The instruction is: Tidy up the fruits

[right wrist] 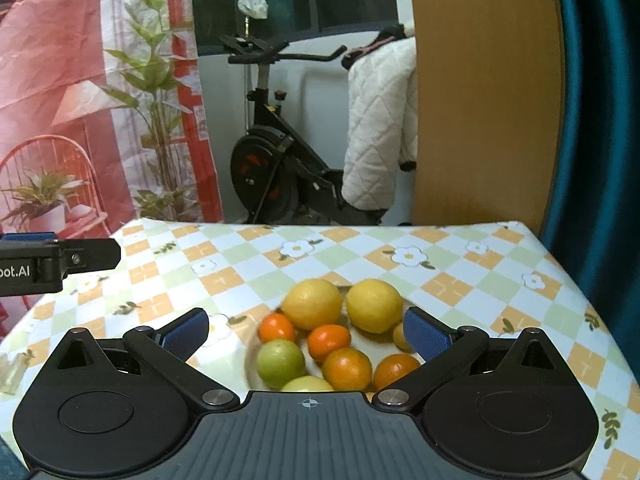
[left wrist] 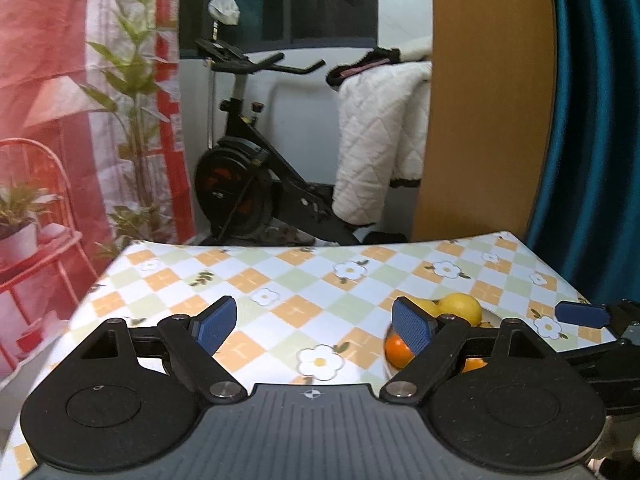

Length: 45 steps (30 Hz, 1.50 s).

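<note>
I am holding both grippers above the checked tablecloth (right wrist: 460, 288), and neither one is carrying anything. The right gripper (right wrist: 306, 330) is hanging with its blue pads spread wide apart, and the plate (right wrist: 251, 364) of fruit is sitting right between them, toward 6 o'clock in the right wrist view. On that plate I am counting two lemons (right wrist: 313, 303) side by side at the far edge, several oranges (right wrist: 347, 368) clustered in the middle and toward 3 o'clock, and a green fruit (right wrist: 280, 363) at about 9 o'clock, with another pale one half hidden under the gripper body. The left gripper (left wrist: 314, 326) is also standing open and empty, pointing at bare cloth, with the same plate peeking in behind its right finger at about 3 o'clock. I am judging that the fruit is gathered on one plate, but the kinds are mixed together, so either the collecting is nearly done or the sorting is not yet begun; I cannot tell which. I am seeing no second dish or loose fruit on the cloth, though the near corners are hidden by the gripper bodies. An exercise bike (right wrist: 276, 168) is standing beyond the table at 12 o'clock.
</note>
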Available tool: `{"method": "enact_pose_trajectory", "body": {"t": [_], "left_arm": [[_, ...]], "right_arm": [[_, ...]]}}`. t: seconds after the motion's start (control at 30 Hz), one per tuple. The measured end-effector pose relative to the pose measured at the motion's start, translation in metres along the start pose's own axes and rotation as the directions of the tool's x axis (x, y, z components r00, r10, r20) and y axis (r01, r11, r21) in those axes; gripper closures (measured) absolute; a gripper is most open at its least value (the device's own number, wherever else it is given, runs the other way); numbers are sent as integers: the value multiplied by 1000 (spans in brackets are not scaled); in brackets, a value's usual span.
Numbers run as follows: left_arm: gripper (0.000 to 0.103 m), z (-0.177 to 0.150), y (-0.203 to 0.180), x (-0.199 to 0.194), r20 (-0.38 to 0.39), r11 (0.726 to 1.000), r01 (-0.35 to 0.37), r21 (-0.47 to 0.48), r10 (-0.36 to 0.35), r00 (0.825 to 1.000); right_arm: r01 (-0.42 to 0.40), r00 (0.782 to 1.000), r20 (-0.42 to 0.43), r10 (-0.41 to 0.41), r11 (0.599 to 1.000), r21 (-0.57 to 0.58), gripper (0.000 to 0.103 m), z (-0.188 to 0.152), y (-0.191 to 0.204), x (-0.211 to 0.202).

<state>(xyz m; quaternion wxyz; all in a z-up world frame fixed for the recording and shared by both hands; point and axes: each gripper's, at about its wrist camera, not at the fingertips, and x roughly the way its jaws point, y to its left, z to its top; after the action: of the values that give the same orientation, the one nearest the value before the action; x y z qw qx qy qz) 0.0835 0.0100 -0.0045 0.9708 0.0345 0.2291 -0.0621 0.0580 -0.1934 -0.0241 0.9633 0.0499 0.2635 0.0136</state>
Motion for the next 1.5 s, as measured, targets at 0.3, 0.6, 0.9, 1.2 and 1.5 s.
{"method": "enact_pose_trajectory", "body": {"t": [0.3,0.6,0.9,1.2,1.5], "left_arm": [[14,9,14,-38,36,998,-47,-35,49,998],[12,16,14,-58,76,997,-70,-32,73,994],[11,15,13,-59,69,998,-49,-43,52,996],[11,13,13,-59,55,998,-48,-43,50,997],[11,14,13,-58,41,999,-31,-39,32,999]], "right_arm": [[-2,999,38,3,1000,-23,0,21,21,-37],[1,999,48,-1,1000,-3,0,33,26,-57],[2,999,43,-2,1000,3,1,33,25,-60],[4,1000,29,-4,1000,13,1,28,21,-59],[8,1000,21,-8,1000,18,1,27,21,-57]]}}
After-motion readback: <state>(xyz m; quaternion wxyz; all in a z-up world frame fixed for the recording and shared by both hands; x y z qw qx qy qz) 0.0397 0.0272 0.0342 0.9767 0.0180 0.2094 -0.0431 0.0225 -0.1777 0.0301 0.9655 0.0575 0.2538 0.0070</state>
